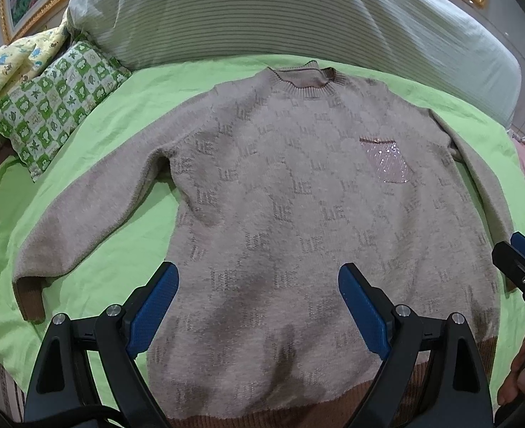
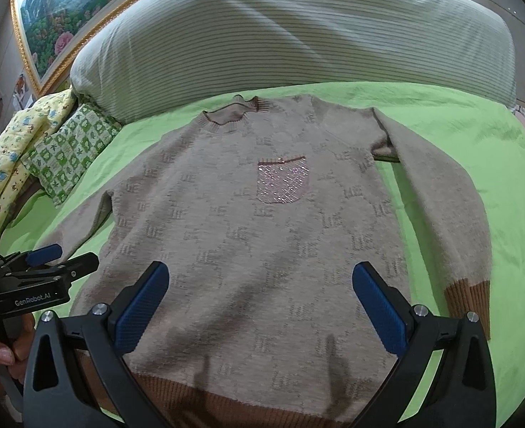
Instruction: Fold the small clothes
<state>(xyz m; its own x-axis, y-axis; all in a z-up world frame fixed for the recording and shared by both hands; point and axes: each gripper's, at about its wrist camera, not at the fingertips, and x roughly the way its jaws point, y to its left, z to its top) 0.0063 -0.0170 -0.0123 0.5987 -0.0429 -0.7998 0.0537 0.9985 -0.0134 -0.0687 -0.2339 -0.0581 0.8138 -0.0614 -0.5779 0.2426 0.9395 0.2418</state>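
Note:
A beige knit sweater [image 1: 298, 192] with brown cuffs, a brown hem and a sequined pink chest pocket [image 1: 385, 162] lies flat, face up, on a green bed sheet [image 1: 127, 114], both sleeves spread outward. It also shows in the right wrist view [image 2: 248, 235]. My left gripper [image 1: 258, 285] is open and empty, hovering above the lower left part of the sweater's body. My right gripper [image 2: 260, 283] is open and empty above the lower right part, near the hem. The left sleeve's cuff [image 1: 30, 299] and the right sleeve's cuff [image 2: 467, 299] lie on the sheet.
A large striped pillow [image 1: 298, 10] lies behind the sweater's collar. A green checked cushion [image 1: 59, 96] and a yellow printed quilt [image 1: 9, 60] sit at the back left. A framed picture [image 2: 59, 10] hangs behind. The bed's edge runs along the right.

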